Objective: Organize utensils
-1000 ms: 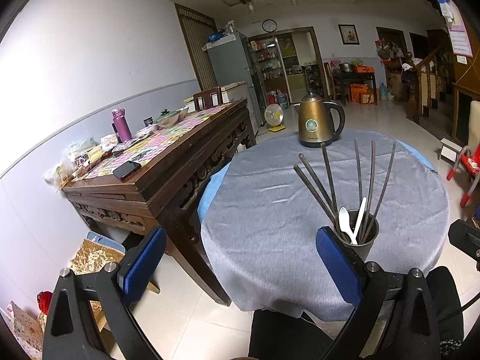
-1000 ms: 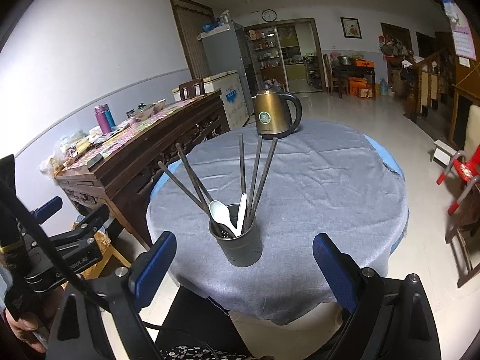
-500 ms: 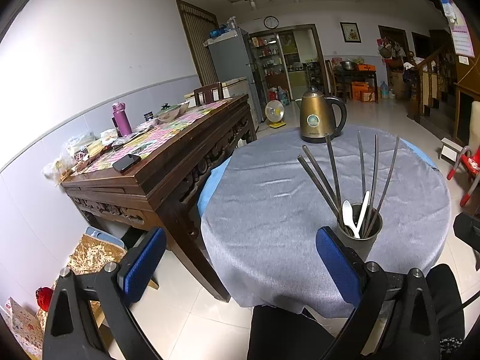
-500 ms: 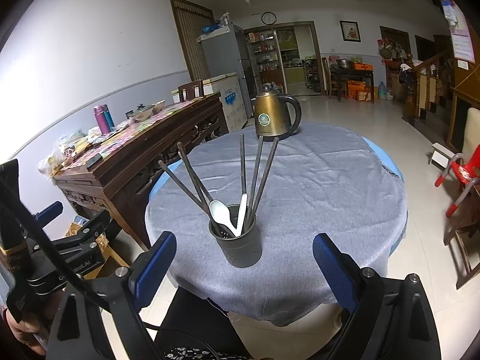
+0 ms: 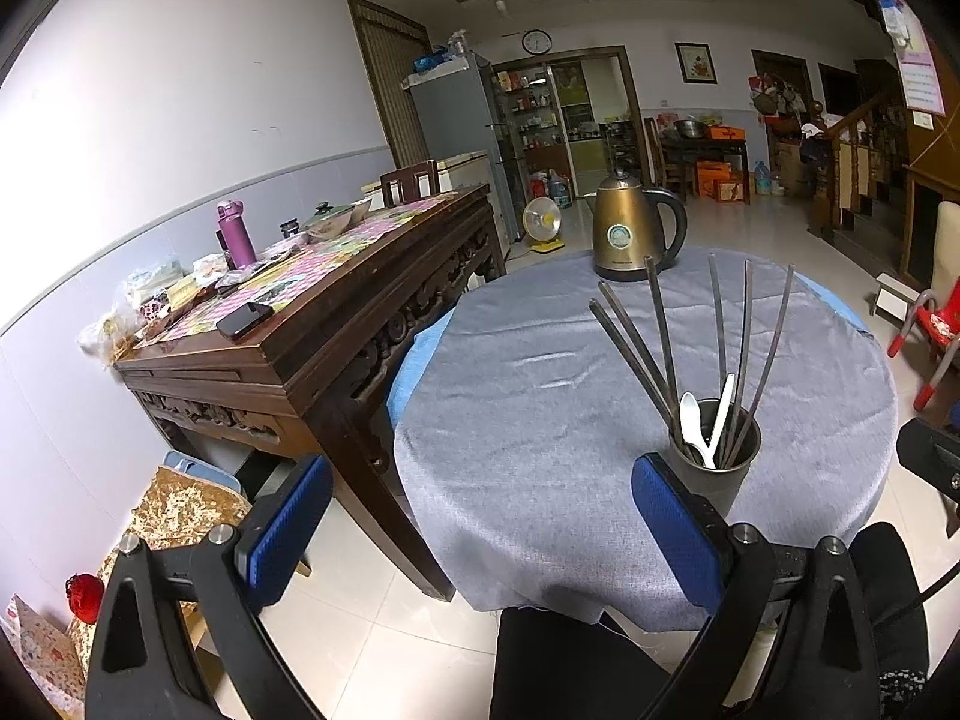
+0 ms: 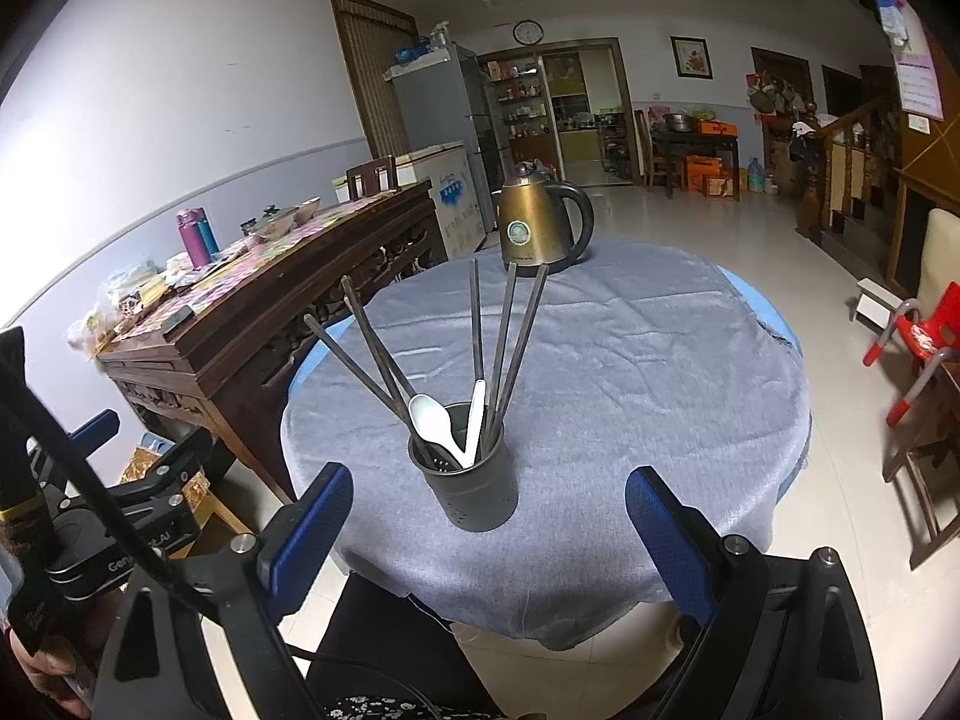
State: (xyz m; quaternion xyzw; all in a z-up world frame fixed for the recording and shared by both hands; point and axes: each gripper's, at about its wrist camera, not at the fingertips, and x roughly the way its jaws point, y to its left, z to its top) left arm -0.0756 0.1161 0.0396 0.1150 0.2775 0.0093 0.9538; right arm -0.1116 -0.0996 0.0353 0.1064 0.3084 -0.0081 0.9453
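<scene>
Utensils gathered in a dark grey holder (image 5: 717, 468) near the front edge of a round table (image 5: 540, 420) draped in grey cloth.

Left wrist view: holder seen to the right of centre, partly hidden behind the right blue-padded finger (image 5: 675, 525). Dark chopsticks (image 5: 660, 330) fanned upward out of the holder, some leaning left, others nearly upright. White spoon (image 5: 690, 420) and a second white handle (image 5: 722, 408) resting inside among them. Left gripper (image 5: 480, 522) spread wide, holding nothing, held off the near edge of the table and not touching the holder. Bronze electric kettle (image 5: 630, 234) standing at the far side of the table, well apart from the holder. Dark carved wooden sideboard (image 5: 336, 324) just beside the table on the left, cluttered on top, with a purple bottle (image 5: 234, 234) and a black phone (image 5: 245, 319).

Right wrist view: holder (image 6: 471, 480) standing between the two blue pads, slightly ahead of them, untouched. Chopsticks (image 6: 504, 336) and white spoon (image 6: 432, 420) rising from it. Right gripper (image 6: 480, 525) wide apart, gripping nothing. Kettle (image 6: 537, 228) behind, at the far rim. Left gripper (image 6: 144, 480) visible low at the left edge. Red plastic chair (image 6: 918, 342) on the floor at the right.
</scene>
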